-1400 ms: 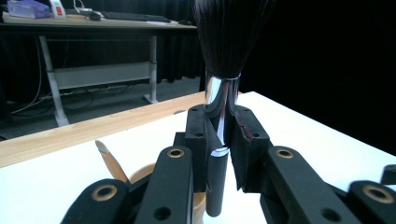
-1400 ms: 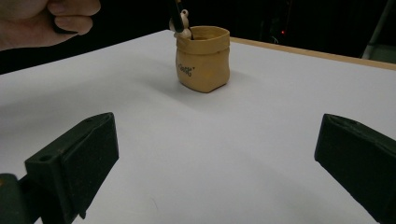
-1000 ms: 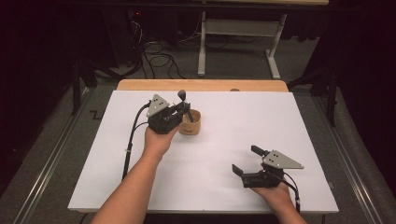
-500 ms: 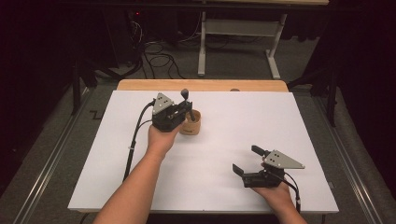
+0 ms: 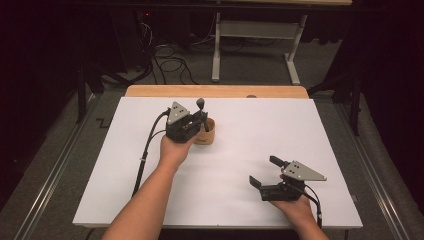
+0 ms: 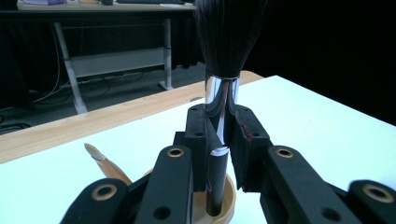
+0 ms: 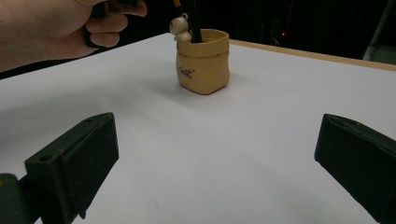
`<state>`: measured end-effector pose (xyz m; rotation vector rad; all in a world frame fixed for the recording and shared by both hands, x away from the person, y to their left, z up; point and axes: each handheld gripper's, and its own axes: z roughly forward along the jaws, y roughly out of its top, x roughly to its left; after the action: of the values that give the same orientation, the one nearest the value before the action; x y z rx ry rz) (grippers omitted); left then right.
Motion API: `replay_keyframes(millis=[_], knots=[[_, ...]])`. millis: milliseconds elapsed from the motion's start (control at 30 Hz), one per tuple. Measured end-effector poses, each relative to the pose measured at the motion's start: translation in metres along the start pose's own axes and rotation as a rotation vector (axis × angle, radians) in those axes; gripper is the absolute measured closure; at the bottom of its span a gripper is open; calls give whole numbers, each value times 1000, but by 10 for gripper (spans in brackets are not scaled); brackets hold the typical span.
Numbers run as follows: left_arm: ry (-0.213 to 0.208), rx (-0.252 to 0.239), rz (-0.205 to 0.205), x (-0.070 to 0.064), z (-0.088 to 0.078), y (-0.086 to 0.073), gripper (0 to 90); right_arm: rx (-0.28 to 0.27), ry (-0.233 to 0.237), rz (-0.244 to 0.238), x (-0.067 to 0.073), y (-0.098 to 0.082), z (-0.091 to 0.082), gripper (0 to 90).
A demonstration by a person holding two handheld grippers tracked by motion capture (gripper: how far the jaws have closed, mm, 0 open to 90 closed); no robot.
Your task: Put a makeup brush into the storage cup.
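Left gripper [image 5: 196, 121]: forearm reaching forward over the white tabletop [image 5: 320, 130], hand held above the holder; fingers [image 6: 201, 140] clenched on the chrome ferrule of a black-bristled brush [image 6: 223, 70], upright, handle end inside the holder.

Tan sack-shaped holder [image 7: 203, 60]: mid-tabletop; dark printed lettering, unreadable.

Right gripper [image 5: 265, 172]: well right of the holder, nearer the person, hand resting low; fingers released, spread wide.

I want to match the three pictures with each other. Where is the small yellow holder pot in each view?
High view: the pot stands left of centre, just right of the left claw.
Left gripper view: its rim shows at the bottom, under the jaws.
Right gripper view: upper centre, on the white sheet.
Shared landmark: the black brush standing in it.
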<state>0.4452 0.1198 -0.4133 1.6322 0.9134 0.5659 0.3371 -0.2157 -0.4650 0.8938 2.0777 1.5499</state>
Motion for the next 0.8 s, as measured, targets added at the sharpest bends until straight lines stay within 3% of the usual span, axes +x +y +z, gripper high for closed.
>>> replay_keyframes(millis=[533, 800], knots=[[7, 22, -12, 1, 4, -12, 782, 3, 8, -4, 1, 0, 1, 4], [10, 41, 17, -2, 6, -16, 781, 7, 14, -8, 2, 0, 1, 4]])
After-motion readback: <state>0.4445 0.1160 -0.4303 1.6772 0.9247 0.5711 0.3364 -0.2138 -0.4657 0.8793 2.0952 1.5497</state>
